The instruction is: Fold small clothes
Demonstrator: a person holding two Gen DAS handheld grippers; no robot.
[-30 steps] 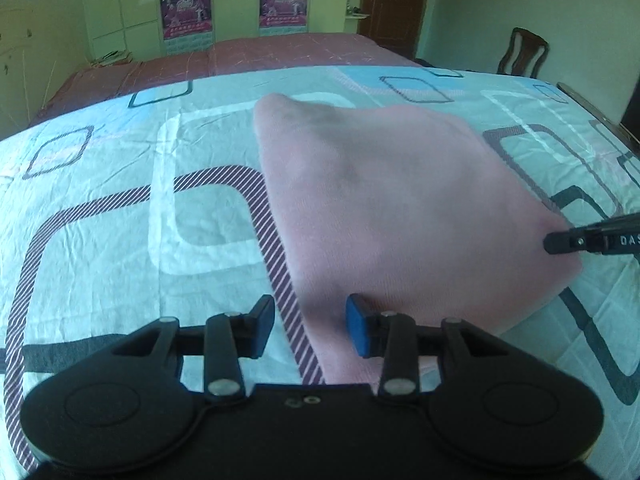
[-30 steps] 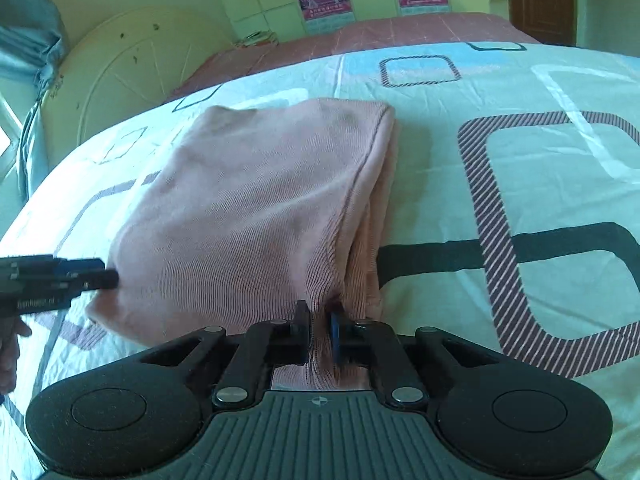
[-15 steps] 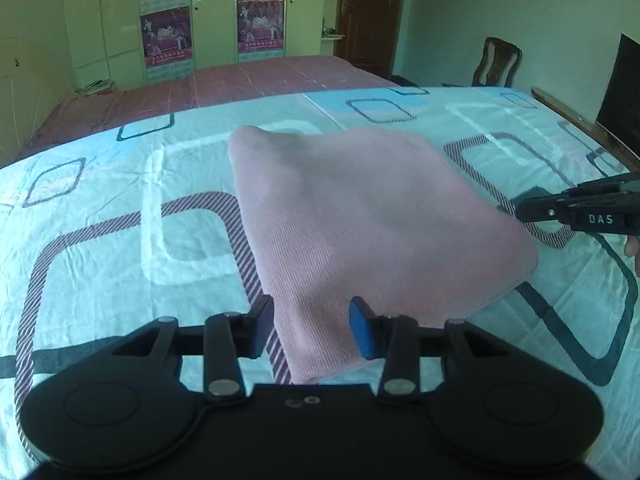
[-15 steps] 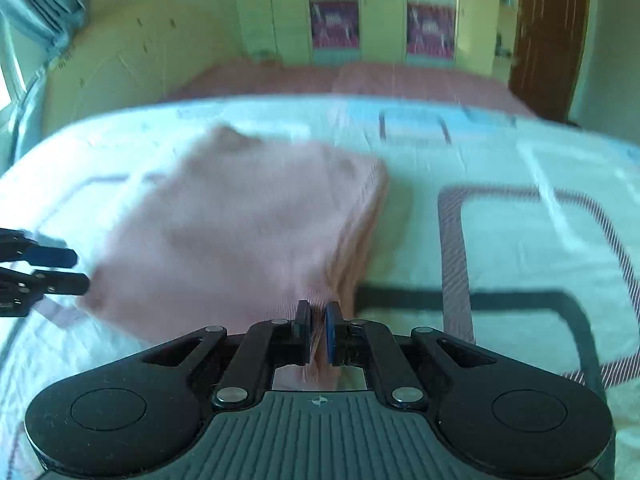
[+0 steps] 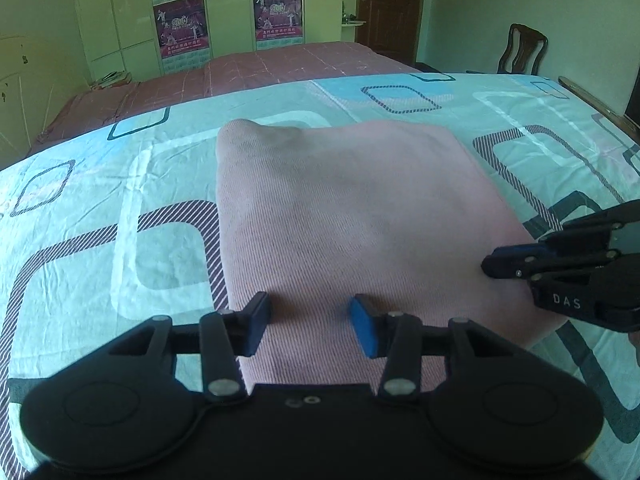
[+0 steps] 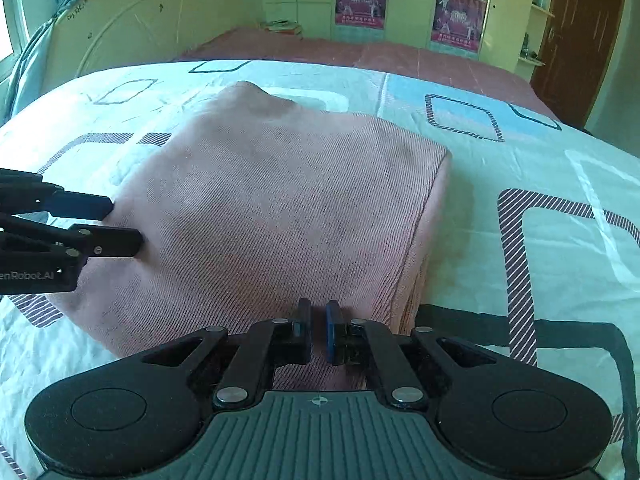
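Folded pink ribbed knit garment (image 5: 352, 216) lying flat mid-frame on the patterned turquoise bedsheet (image 5: 100, 208). At lower left, left gripper (image 5: 310, 326) over the near edge, jaws opening, nothing pinched. At right, right gripper (image 6: 316, 330) pressed together on cloth at the near hem (apparently). Probably final tidying; next, letting go and smoothing.

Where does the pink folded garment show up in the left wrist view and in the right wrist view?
Left wrist view: the pink garment fills the centre, running down between the left gripper's opening fingers.
Right wrist view: it lies centre-left, its near edge pinched in the right gripper.
Shared landmark: the two purple posters on the far cupboard doors.
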